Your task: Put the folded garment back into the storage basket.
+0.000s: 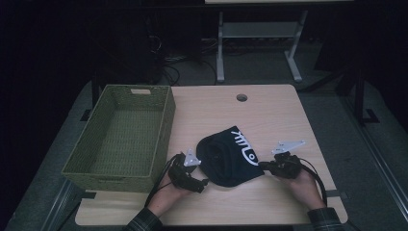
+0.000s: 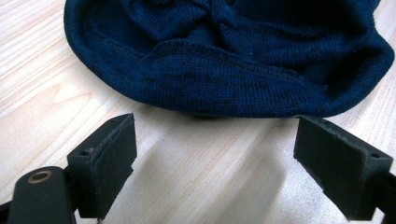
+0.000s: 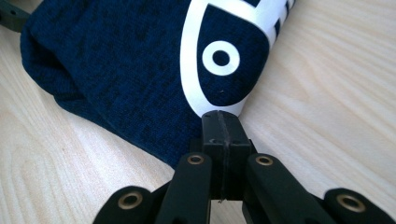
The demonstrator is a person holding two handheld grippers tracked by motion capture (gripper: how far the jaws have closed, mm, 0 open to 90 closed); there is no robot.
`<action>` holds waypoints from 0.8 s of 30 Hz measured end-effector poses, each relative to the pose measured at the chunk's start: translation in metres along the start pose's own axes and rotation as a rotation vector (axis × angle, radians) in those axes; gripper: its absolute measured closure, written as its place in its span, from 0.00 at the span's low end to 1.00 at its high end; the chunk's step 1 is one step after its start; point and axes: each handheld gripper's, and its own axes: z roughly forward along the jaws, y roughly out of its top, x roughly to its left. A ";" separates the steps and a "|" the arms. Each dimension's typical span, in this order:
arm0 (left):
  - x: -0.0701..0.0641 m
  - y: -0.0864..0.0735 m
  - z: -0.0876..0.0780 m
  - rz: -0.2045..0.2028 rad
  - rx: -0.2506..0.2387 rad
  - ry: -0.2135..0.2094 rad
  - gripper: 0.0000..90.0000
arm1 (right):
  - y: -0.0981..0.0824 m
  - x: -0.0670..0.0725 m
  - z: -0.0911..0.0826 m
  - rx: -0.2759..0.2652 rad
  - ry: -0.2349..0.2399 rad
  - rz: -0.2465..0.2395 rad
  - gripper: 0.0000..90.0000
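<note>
Hat (image 1: 230,156): dark blue knit with white print, flat on the wooden table (image 1: 269,110), near the front edge, between the two grippers; basket just to its left.

Hat, from left gripper view (image 2: 224,60): folded brim edge just beyond the jaw tips, not between them; bare wood in the gap.

Hat, from right gripper view (image 3: 140,70): white ring-and-curve print at the corner right at the jaw tips; cloth edge meets the closed pads.

Left gripper (image 1: 196,182): jaws spread wide, nothing between; pads (image 2: 112,158) clear of the knit, low over the table; aimed rightward at the hat's lower left edge.

Right gripper (image 1: 262,166): jaws pressed together, pinching the hat's right corner; pads (image 3: 223,135) meet flush with the cloth edge at their tip; aimed leftward.

Left hand (image 1: 171,190): in from the bottom edge, plaid sleeve at the wrist, wrapped around the gripper body, cable looping beside the basket corner.

Right hand (image 1: 300,185): in from the bottom right, plaid cuff showing, palm cupping the gripper from below; grey three-cornered plate on top, tilted up to the right.

Basket (image 1: 120,139): green woven, rectangular, on the table's left side, hanging past the left edge; near corner just beside the left gripper.

Table: pale wood grain, round cable hole (image 1: 241,97) near the far edge.
</note>
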 end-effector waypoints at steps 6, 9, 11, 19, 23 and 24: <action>0.001 0.003 -0.001 0.012 0.005 0.001 0.14 | -0.006 -0.002 -0.009 -0.055 -0.045 0.022 0.90; 0.002 0.005 -0.003 0.009 0.003 -0.008 0.14 | -0.013 -0.004 -0.011 -0.054 -0.088 0.034 0.73; 0.002 0.007 -0.004 0.017 0.004 -0.008 0.14 | -0.017 -0.005 -0.013 -0.066 -0.104 0.063 0.62; 0.003 0.016 -0.005 0.015 0.007 -0.029 0.14 | -0.035 -0.011 -0.021 -0.071 -0.210 0.099 0.29; 0.003 0.022 -0.005 0.031 0.013 -0.033 0.14 | -0.042 -0.016 -0.023 -0.068 -0.226 0.116 0.23; 0.004 0.024 -0.006 0.031 0.013 -0.033 0.14 | -0.044 -0.017 -0.022 -0.068 -0.232 0.113 0.21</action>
